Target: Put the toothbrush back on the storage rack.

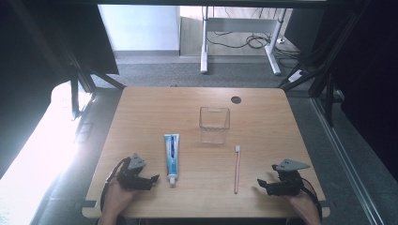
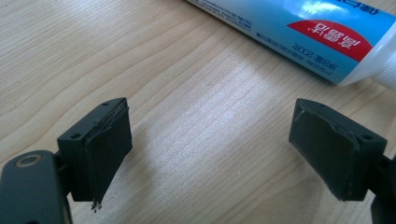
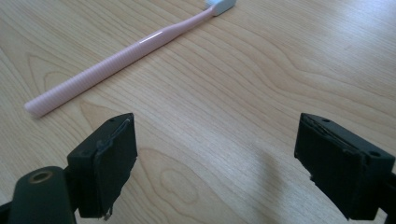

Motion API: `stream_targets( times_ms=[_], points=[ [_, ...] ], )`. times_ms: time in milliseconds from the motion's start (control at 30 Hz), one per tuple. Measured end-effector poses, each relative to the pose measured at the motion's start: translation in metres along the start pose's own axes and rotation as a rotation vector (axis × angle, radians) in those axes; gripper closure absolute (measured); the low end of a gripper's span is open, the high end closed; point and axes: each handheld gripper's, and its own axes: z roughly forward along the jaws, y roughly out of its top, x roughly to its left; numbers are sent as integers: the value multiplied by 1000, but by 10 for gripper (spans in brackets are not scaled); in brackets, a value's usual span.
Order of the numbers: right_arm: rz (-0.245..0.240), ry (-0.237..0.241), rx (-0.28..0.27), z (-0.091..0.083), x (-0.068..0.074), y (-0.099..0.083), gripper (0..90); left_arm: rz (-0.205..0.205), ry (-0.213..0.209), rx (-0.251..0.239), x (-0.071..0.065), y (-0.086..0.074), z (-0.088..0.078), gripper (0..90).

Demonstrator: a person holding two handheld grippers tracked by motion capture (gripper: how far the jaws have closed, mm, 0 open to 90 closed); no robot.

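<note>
Both my hand-held grippers gape wide and hold nothing: left hand-held gripper (image 1: 155, 178) just beside the toothpaste tube (image 1: 172, 157), right hand-held gripper (image 1: 261, 183) near the pink toothbrush (image 1: 237, 168), flat on the table (image 1: 150, 112). The thin handle (rounded, low) could roll from my pads, I'd guess, or I could scrape wood.

High overhead view; two low close views along table (image 1: 263, 117).
</note>
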Motion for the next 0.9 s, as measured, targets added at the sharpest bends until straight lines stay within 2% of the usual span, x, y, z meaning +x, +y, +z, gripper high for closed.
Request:
stream_targets(
  times_ms=[167,300,367,433,600,900],
  points=[
    [31,35,5,2,3,7,128,3,2,0,0,0,0,133],
    [33,44,24,3,7,14,149,5,3,0,0,0,-1,134],
    [29,44,34,5,10,17,201,4,4,1,0,-1,-1,133],
    [16,50,35,6,12,21,295,2,5,1,0,-1,-1,134],
    [1,62,21,7,16,27,463,-1,5,2,1,-1,-1,134],
    [-33,123,29,11,20,38,693,-15,-3,3,1,-1,-1,136]
  ],
)
